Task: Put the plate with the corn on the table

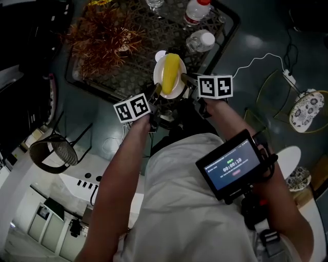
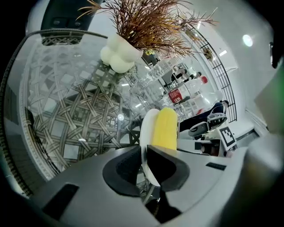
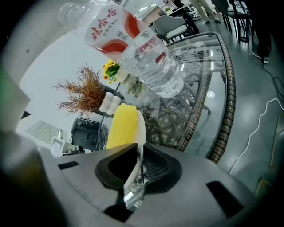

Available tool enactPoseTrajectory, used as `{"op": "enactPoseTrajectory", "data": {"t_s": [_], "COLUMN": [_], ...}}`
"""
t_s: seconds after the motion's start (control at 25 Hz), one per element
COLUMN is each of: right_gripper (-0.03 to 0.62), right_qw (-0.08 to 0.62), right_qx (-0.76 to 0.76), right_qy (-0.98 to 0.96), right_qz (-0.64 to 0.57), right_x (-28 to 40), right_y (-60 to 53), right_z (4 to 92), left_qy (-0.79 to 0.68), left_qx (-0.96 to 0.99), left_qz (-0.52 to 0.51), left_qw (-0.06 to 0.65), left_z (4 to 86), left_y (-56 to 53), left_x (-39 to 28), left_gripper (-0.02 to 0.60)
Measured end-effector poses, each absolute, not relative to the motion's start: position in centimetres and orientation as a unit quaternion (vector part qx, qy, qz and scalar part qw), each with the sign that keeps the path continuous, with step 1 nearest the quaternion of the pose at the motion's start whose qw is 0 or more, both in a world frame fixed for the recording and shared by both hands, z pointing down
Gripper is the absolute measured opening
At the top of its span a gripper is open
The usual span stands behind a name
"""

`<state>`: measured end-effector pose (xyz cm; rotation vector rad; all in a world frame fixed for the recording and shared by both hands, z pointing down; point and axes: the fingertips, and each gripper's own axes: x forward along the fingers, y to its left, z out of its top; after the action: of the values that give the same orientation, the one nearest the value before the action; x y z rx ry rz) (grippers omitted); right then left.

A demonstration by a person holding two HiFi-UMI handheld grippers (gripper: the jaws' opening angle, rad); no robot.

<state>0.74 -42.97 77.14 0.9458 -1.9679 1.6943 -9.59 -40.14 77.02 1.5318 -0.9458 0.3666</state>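
A white plate [image 1: 165, 86] bearing a yellow corn cob [image 1: 170, 71] hangs over the near edge of the glass-topped wicker table [image 1: 128, 77]. My left gripper [image 1: 156, 93] is shut on the plate's left rim, and my right gripper [image 1: 185, 82] is shut on its right rim. In the left gripper view the plate [image 2: 147, 133] stands edge-on between the jaws with the corn [image 2: 165, 129] beside it. The right gripper view shows the plate's rim [image 3: 140, 133] pinched between the jaws and the corn [image 3: 121, 126] to its left.
On the table stand a dried-plant arrangement [image 1: 105, 30] in a white vase [image 2: 119, 55], two water bottles [image 1: 197, 11] and a glass [image 1: 155, 4]. One bottle [image 3: 133, 48] looms close in the right gripper view. A white cable [image 1: 261, 59] lies on the floor at right.
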Motion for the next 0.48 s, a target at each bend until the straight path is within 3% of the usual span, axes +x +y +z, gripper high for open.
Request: {"op": "enactPoseTrajectory", "data": {"t_s": [0.48], "right_gripper": [0.049], "right_qw": [0.212], "right_qx": [0.358], "right_qy": [-0.696], "right_qz": [0.585], "right_x": [-0.9], "right_y": [-45.2], "right_z": [79.0], "left_qy": [-0.426], "left_qx": [0.659], "left_qz": [0.175], "left_qw": [0.594], "left_z": [78.8], "left_y": [-42.5], "left_x": [-11.2], "left_gripper": [0.041]}}
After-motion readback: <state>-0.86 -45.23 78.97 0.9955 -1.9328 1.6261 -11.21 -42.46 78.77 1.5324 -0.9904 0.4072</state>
